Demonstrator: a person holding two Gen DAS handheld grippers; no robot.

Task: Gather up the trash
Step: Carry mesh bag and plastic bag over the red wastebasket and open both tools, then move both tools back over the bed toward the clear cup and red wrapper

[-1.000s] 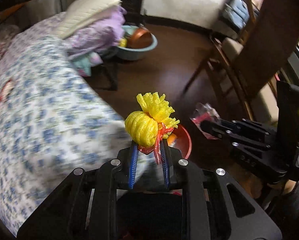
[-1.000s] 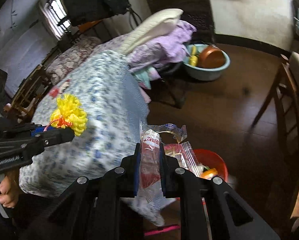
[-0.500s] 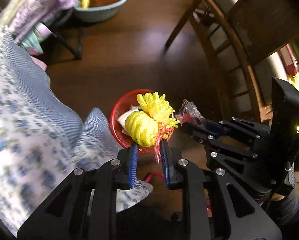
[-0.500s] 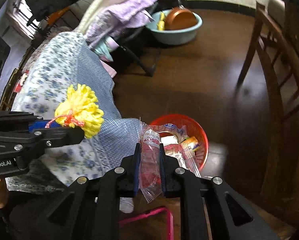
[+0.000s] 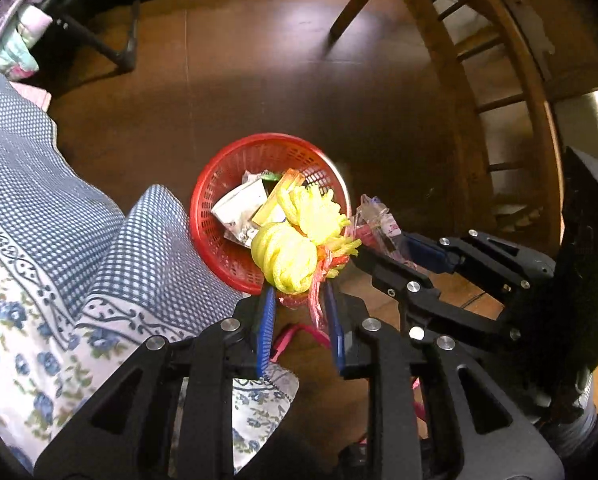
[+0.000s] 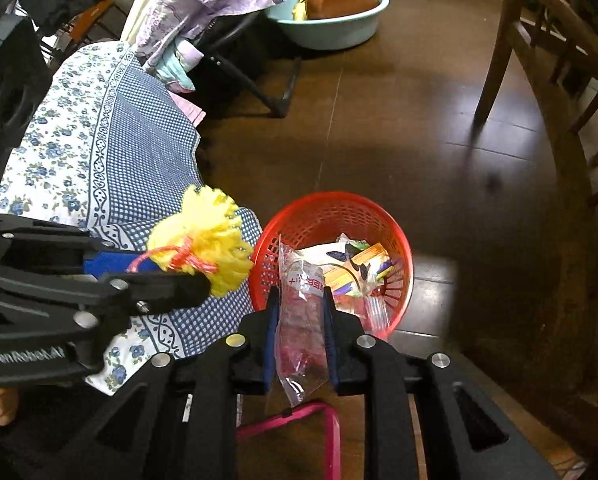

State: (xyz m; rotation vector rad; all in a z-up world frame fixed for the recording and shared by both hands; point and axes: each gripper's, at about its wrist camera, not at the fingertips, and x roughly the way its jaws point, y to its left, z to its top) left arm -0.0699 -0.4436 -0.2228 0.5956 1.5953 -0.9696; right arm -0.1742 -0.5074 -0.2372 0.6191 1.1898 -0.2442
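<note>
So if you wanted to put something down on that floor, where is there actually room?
The widest bare floor lies between the red basket, the teal basin and the wooden chair. It is crowded near the basket: the blue-patterned cloth hangs to its left, and both grippers' fingers hover there, opening around a yellow yarn bundle and a clear wrapper.

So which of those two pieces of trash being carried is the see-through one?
The plastic wrapper with red print, between the right gripper's opening jaws. The left gripper carries opaque yellow netting.
</note>
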